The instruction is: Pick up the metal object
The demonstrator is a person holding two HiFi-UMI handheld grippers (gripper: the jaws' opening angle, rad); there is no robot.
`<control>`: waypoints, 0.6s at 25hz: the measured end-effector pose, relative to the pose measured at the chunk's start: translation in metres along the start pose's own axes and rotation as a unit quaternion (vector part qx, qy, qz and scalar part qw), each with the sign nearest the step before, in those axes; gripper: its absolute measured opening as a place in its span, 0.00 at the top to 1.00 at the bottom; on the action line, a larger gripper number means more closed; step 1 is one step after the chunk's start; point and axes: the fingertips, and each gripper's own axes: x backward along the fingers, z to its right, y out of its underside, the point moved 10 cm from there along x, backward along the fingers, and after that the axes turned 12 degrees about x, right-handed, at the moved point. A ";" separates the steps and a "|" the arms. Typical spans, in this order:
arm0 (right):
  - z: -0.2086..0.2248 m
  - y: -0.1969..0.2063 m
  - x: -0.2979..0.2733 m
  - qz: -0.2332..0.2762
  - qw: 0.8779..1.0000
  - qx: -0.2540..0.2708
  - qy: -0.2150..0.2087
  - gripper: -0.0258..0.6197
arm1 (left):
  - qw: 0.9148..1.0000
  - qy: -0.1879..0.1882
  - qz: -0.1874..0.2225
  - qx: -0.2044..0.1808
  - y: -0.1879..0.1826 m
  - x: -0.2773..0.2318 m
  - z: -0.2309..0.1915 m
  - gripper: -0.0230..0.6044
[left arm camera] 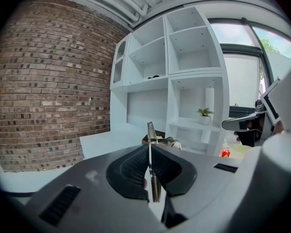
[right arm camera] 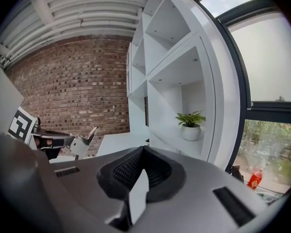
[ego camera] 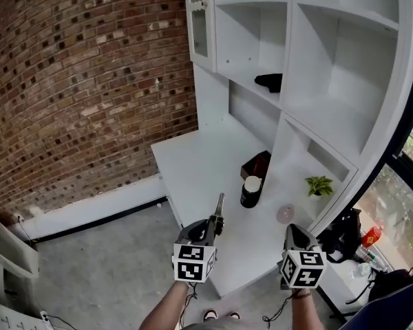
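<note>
Grips the metal object (left arm camera: 150, 135) in the left hand-held gripper (left arm camera: 150, 152), jaws clamped on it from both sides. Thin and flat, seen edge-on in the left gripper view, standing out past the jaw tips and running back between the dark ribbed pads (left arm camera: 131, 169). In the head view, aims forward and slightly up, off the white surface (ego camera: 193, 163) and above its near edge.

Holds the right hand-held gripper (right arm camera: 143, 149) clenched on nothing, jaws pressed together at the tips. Low at the right of the head view, over the near right corner of the surface, apart from the left hand-held gripper. On top of each, a cube with square black-and-white markers.

Farther back on the surface: a black cup (ego camera: 250, 191) with a pale lid, upright, just in front of a dark open box (ego camera: 257, 163). To the right, in a low compartment of the white shelving unit (ego camera: 316, 67), a small potted plant (ego camera: 319, 184) in a white pot. On a higher shelf, a dark item (ego camera: 269, 81), too small to identify. At the left, behind everything, a brick wall (ego camera: 76, 81).
</note>
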 end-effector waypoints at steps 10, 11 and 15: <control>0.000 0.001 -0.011 -0.007 1.000 0.002 -0.003 0.96 | 1.000 -0.003 -0.004 -0.001 -0.005 -0.005 -0.009 0.94; 0.000 0.000 -0.012 -0.007 1.000 0.002 -0.003 0.96 | 1.000 -0.003 -0.004 0.000 -0.005 -0.005 -0.009 0.94; 0.001 -0.001 -0.014 -0.006 1.000 0.003 -0.005 0.96 | 1.000 0.000 -0.007 -0.002 -0.004 -0.007 -0.010 0.94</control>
